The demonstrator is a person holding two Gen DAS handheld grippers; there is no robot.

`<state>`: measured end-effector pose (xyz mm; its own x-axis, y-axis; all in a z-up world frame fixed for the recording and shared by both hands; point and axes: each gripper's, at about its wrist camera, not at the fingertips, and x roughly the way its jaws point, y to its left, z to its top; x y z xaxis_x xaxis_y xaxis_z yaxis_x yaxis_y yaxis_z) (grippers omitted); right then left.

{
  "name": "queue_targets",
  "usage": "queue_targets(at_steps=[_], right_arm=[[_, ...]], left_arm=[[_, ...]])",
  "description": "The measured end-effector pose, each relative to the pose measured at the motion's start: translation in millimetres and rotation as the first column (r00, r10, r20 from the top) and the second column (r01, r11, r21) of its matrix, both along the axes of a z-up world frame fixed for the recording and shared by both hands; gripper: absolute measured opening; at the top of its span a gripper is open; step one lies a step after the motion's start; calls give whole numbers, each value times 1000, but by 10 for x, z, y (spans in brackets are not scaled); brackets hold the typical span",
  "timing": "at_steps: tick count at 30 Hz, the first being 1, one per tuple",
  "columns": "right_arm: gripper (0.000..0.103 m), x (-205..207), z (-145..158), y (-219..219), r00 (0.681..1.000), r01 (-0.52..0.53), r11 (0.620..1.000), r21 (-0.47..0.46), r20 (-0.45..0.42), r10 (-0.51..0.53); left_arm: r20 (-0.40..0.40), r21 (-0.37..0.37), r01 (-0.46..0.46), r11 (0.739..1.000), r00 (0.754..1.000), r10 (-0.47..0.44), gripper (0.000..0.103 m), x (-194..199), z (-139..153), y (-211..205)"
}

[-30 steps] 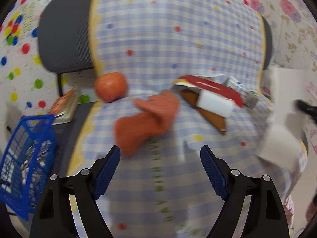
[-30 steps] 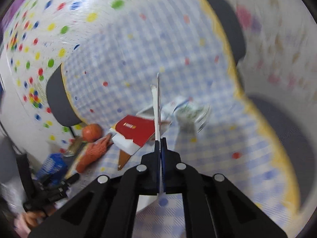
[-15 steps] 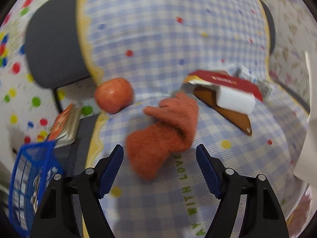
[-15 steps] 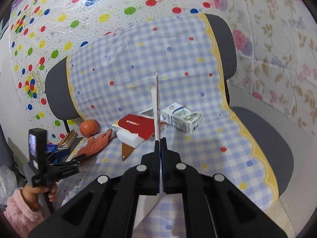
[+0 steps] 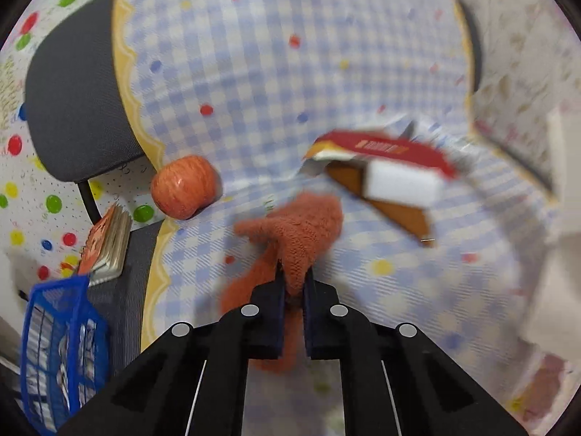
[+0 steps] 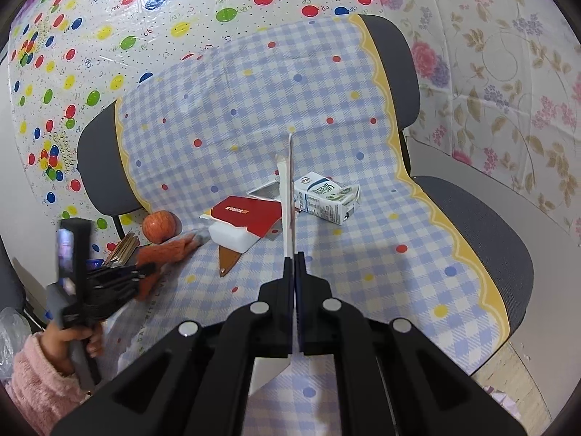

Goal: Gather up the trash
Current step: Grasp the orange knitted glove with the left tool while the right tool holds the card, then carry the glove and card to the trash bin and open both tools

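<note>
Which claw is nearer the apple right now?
Left. The left claw grips the orange glove lying just beside the apple; the right claw, pinching a white card, sits farther away, across the red box.

Even indoor light, fisheye bending, left view motion-blurred
</note>
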<state>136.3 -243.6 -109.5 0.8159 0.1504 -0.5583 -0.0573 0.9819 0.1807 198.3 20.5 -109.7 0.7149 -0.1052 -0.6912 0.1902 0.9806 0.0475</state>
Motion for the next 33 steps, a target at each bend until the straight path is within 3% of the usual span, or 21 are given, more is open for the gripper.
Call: queue_targets(at_steps=[4,9,17,26,33], right_arm=[[2,-104,21,5,1000,-10,1000,6,13,10],[2,-281,55,-8,999,-22,1000,14,30,22],[2,-624,93,-199,999,9,1000,18,46,-10],[2,-1194,85,-639,988,152,988,-41,46,-150],[2,-1636,-22,-926,961,277,951,-139,35,-275]], left_arm=[[80,-91,46,995,996,-39,8,-475,300,-16],[158,-130,101,986,984,-79,8,-972,536,-143],[153,-152,237,960,965,-214,8,-1355,580,-638],[133,-159,415,896,908,-397,8,-1601,470,-1416],[94,-162,561,812,828,-553,8,-1794,286,-2047]])
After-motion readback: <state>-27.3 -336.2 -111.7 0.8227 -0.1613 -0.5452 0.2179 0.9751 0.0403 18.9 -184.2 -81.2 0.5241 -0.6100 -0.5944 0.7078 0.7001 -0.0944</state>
